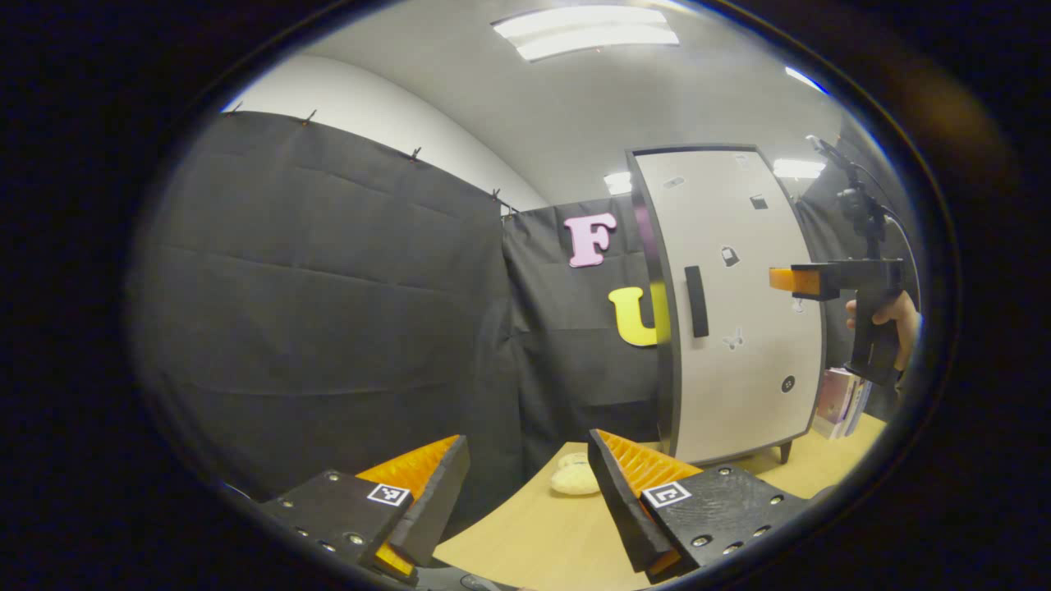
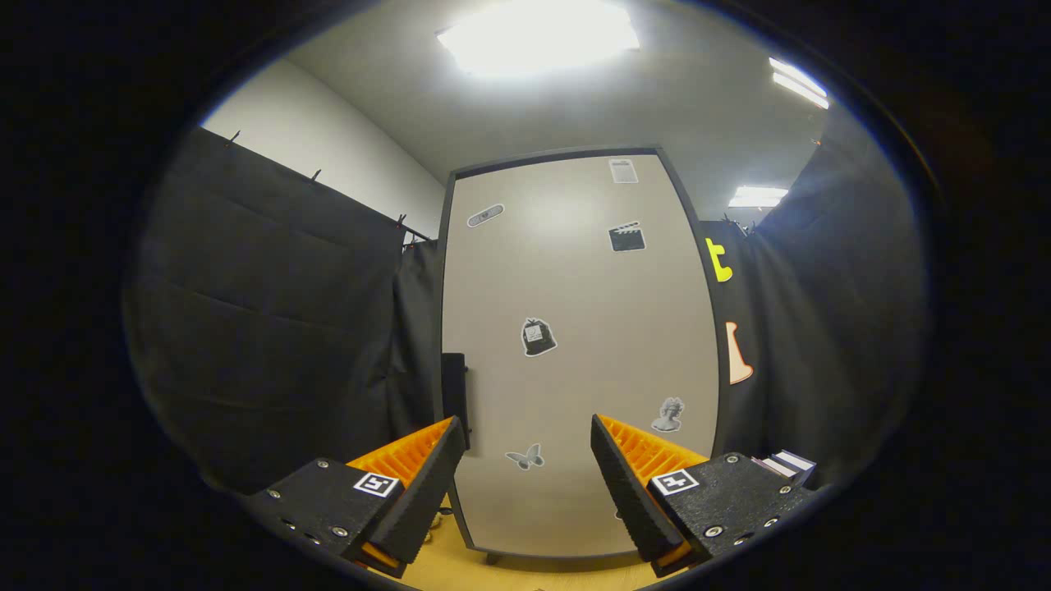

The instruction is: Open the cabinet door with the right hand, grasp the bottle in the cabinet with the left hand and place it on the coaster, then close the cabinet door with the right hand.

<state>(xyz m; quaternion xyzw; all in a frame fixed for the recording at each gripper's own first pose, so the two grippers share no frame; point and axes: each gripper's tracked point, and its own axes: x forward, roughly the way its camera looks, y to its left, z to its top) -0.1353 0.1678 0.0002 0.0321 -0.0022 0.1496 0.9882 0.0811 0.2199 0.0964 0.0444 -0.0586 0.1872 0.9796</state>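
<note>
We hold the right gripper level before the closed cabinet door, near its handle, jaws apart. The left gripper hovers low over the bench, jaws apart.

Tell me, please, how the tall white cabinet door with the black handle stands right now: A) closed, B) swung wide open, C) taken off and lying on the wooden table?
A: the tall white cabinet door sits flush in its dark frame, its black handle untouched, with the right gripper open in front of it.
</note>
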